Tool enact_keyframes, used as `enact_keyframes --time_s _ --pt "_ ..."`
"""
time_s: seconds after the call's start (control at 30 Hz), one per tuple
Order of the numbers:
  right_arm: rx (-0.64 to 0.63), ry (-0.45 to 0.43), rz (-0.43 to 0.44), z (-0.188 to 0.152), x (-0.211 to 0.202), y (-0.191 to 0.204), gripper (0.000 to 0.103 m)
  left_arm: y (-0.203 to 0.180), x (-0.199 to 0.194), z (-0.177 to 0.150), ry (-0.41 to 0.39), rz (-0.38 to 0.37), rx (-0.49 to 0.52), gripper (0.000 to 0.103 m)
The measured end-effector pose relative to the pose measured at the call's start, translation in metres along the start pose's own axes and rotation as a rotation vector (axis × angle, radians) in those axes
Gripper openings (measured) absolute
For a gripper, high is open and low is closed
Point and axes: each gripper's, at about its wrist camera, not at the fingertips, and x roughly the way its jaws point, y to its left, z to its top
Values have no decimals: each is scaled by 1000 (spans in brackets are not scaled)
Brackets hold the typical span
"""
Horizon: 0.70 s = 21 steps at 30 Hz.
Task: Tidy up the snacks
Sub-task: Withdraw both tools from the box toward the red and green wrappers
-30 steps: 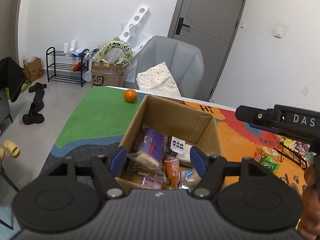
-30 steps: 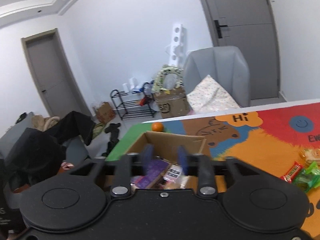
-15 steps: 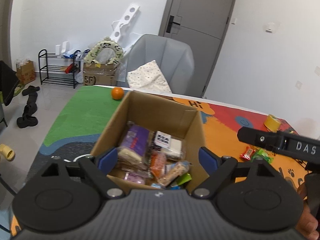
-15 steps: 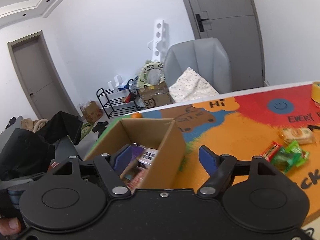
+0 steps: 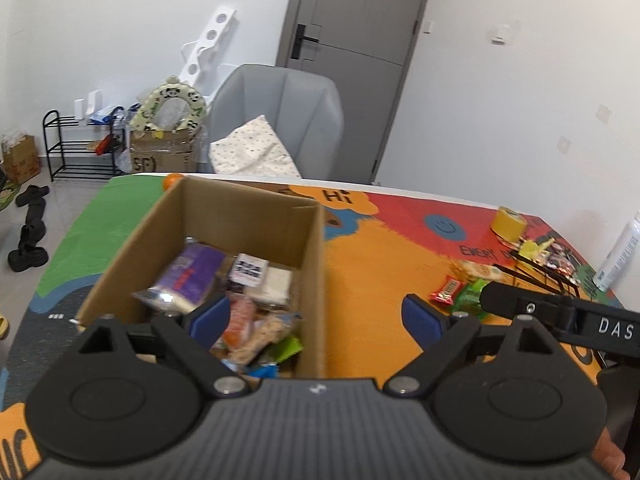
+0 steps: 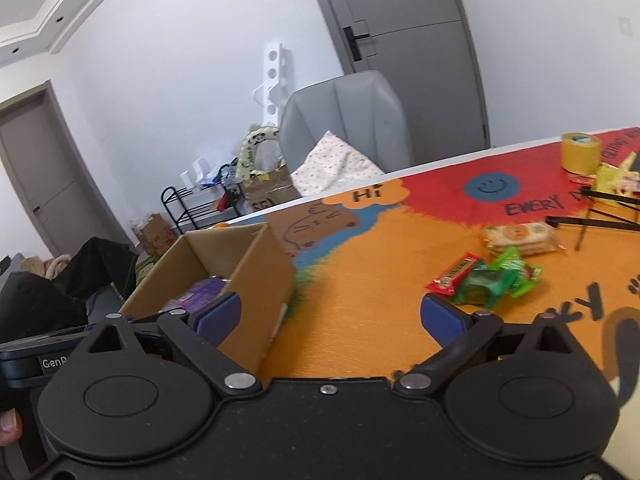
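Both jaws just opened wide, empty, cardboard box (image 5: pixel 224 240) nearer

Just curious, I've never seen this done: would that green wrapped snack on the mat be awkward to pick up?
The green wrapped snack looks light and crinkly, so it would probably flex. Its glossy film may be slippery. It lies against the red snack bar, which might get nudged.

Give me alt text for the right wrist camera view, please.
Open black tongs with blue pads, holding nothing, hover over an orange cartoon table mat. An open brown cardboard box of snacks sits at left; red and green snack packets and a wrapped biscuit pack lie at right, near a yellow tape roll.
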Motion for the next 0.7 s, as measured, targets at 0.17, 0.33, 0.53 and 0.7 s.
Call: enact_keyframes --time_s 0.17,0.33,0.53,0.7 --pt "21 -10 -28 -1 -9 -21 100 -20 3 -1 -5 -25 22 92" --pt "45 -20 -52 -2 -18 -41 101 -41 8 -4 2 -44 42 92" --pt "72 -32 -77 -3 -26 -62 103 -60 15 -7 10 -61 57 92" --pt "92 -34 -91 -4 -30 -77 103 -70 22 -8 21 -73 65 92"
